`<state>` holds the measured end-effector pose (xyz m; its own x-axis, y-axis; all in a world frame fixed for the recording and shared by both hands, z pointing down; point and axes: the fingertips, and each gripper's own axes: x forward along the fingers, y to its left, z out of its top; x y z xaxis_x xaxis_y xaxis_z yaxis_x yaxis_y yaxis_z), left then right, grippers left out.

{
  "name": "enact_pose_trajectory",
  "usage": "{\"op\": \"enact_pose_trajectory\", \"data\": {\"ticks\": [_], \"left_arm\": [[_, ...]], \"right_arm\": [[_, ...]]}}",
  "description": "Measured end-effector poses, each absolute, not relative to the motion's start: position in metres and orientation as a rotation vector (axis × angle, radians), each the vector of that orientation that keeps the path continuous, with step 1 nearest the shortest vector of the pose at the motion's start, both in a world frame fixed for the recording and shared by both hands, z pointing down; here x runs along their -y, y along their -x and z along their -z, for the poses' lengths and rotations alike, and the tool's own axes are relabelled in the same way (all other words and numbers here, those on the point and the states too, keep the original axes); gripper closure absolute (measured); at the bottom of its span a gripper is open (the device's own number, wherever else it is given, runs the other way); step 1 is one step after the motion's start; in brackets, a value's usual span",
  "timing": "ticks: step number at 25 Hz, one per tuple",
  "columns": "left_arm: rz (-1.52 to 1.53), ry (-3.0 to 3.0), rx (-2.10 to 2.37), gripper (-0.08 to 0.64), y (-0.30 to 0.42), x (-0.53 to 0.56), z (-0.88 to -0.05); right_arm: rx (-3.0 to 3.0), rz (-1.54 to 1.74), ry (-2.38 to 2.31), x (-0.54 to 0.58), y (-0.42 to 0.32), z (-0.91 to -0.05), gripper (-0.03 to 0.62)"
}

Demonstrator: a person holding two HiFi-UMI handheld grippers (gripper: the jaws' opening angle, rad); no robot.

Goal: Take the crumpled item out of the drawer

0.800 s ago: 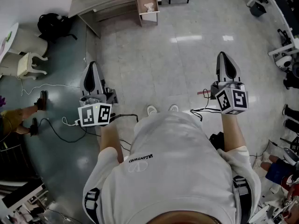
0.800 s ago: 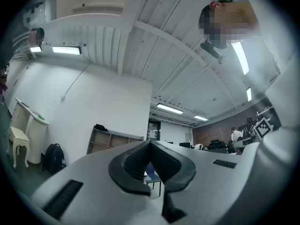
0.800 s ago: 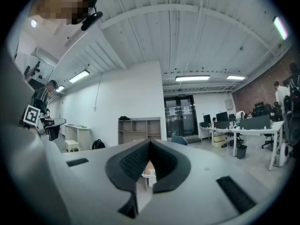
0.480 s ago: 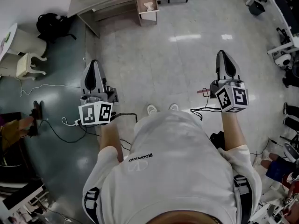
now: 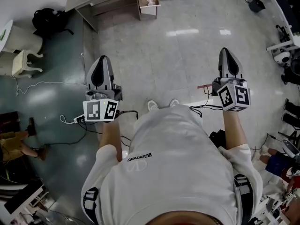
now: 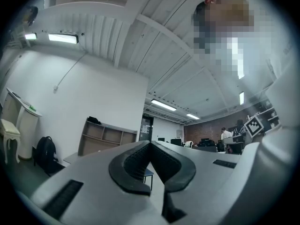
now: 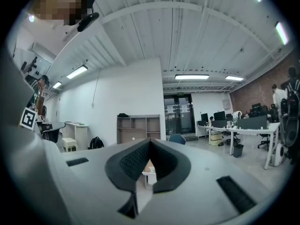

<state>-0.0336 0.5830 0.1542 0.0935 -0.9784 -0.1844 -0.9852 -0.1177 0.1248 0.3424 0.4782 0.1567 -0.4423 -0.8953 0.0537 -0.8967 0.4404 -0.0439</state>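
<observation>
Well, crumpled item (image 5: 150,0) in open drawer (image 5: 149,11) far ahead; left gripper (image 5: 102,62) nearer than right gripper (image 5: 228,55); both fingers clenched, empty.

Two: left tool (image 5: 103,60), right tool (image 5: 225,51). One drawer (image 5: 149,11). One crumpled item (image 5: 150,0).

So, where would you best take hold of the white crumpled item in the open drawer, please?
Probably its upper part, coming from above: the crumpled item sits inside the drawer, whose walls block the sides. It is too small here to pick a fold.
</observation>
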Motion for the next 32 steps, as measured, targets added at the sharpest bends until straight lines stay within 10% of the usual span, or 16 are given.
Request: {"op": "enact_pose_trajectory", "data": {"ticks": [32], "left_arm": [[-0.285, 2.385, -2.083, 0.558, 0.025, -0.478, -0.2]], "right_arm": [[2.704, -0.077, -1.472, -0.378, -0.283, -0.188, 0.591]]}}
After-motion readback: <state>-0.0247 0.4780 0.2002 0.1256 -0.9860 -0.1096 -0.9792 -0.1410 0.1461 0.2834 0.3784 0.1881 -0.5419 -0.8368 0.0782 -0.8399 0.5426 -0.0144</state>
